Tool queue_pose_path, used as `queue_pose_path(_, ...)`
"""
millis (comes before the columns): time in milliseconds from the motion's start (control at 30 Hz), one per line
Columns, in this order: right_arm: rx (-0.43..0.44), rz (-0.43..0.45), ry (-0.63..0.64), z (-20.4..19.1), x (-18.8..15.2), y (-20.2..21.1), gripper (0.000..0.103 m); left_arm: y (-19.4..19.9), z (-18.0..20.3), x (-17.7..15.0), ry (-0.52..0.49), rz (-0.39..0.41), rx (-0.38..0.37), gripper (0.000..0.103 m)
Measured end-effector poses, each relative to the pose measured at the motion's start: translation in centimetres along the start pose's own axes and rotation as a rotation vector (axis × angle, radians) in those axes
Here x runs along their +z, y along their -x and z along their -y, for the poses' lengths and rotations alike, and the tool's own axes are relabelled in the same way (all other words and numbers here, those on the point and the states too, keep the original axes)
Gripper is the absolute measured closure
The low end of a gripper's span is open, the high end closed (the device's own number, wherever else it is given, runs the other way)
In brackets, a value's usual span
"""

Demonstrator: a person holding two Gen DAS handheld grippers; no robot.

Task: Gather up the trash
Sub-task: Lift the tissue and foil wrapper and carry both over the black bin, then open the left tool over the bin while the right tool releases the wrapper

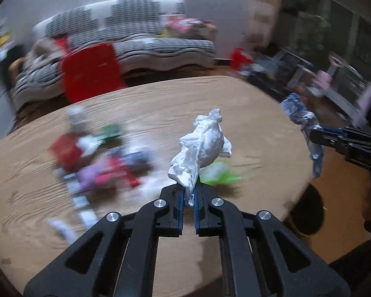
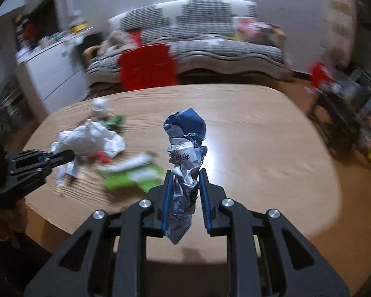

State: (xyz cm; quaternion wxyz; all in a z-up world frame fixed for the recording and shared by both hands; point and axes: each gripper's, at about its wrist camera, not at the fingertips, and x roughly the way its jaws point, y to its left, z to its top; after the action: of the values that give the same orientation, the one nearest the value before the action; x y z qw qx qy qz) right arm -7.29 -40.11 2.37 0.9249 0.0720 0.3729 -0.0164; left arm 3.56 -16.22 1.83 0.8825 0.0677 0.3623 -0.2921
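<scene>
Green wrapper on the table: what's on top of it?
Nothing rests on the green wrapper; the blue-silver wrapper in the right tongs covers its right end from view.

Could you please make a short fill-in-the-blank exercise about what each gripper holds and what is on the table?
1. The left gripper is shut on a crumpled ____ tissue.
2. The right gripper is shut on a crumpled blue and ____ foil wrapper.
3. More litter, including a green wrapper, lies on the ____ table.
4. Behind the table stands a ____ chair.

Missing words: white; silver; wooden; red
</scene>
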Motion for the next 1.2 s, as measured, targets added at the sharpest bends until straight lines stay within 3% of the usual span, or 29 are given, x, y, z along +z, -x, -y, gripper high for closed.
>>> queue_pose_path(133, -0.095, -0.014, -0.096, 7.3, -3.3, 2.7, 0.081, -2.3, 8.4, -0.6, -0.11, -0.017, -0.128, 0.098)
queue_pose_path(367, -0.175, -0.115, -0.238, 17.5, -10.9, 4.4, 0.081, -7.6, 21.7, -5.3, -0.275, -0.146, -0.314, 0.098)
queue_pose_path(533, -0.191, -0.229, -0.296, 21.7, -16.2, 3.1, 0.081, -11.4, 26.6, -7.9, -0.314, -0.23, -0.344, 0.098)
queue_pose_path(700, -0.176, -0.285, -0.334, 23.5, -17.6, 1.4, 0.081, -14.8, 28.8, -9.7, -0.318, -0.312, -0.339, 0.098)
queue_pose_path(1200, -0.162, -0.326, -0.356, 24.2, -17.9, -0.7, 0.081, -17.8, 30.5, -10.0, -0.335, -0.342, -0.337, 0.098)
